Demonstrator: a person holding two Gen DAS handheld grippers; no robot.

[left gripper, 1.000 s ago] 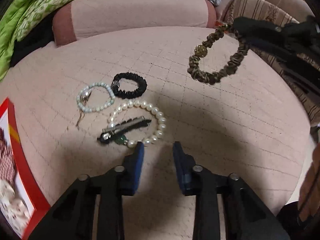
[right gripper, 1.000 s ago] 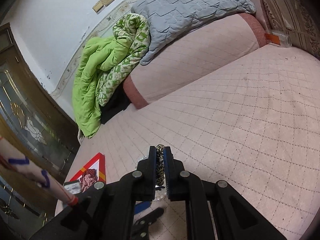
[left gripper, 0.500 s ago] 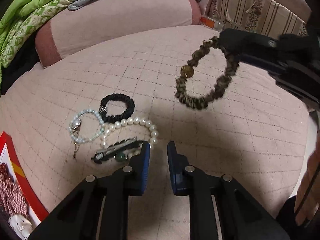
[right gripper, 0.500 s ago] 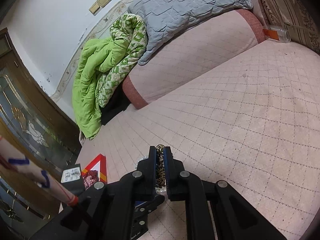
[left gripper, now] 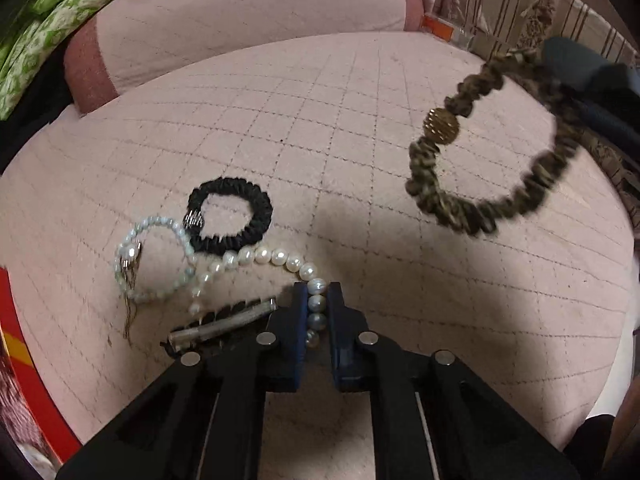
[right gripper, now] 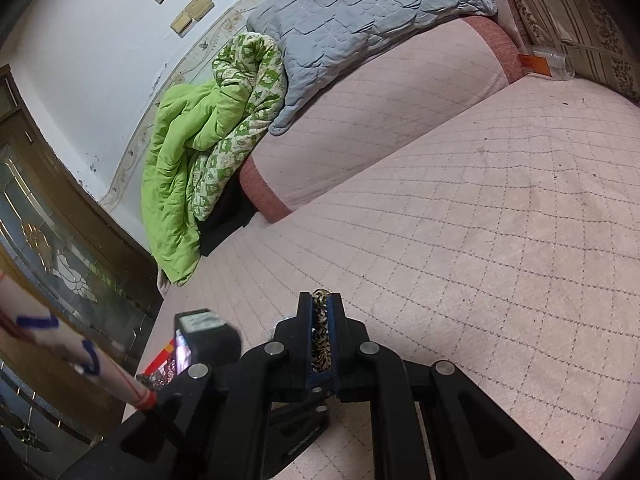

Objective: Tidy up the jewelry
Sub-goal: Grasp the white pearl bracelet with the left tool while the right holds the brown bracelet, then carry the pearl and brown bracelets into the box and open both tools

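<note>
My left tool (left gripper: 317, 312) pinched the pearl bracelet (left gripper: 256, 258) at lower centre, my right tool (right gripper: 320, 334) gripped the leopard scrunchie (left gripper: 486, 152); lifting the pearls seemed next.

My left gripper (left gripper: 317, 312) is matte black, with angular linkage arms, round silver rivets at the joints and dark blue pads lining its two fingers. My right gripper (right gripper: 320, 334) looks the same: black arms, silver rivets, blue-edged pads, with faint embossed lettering on a lower black part.
</note>
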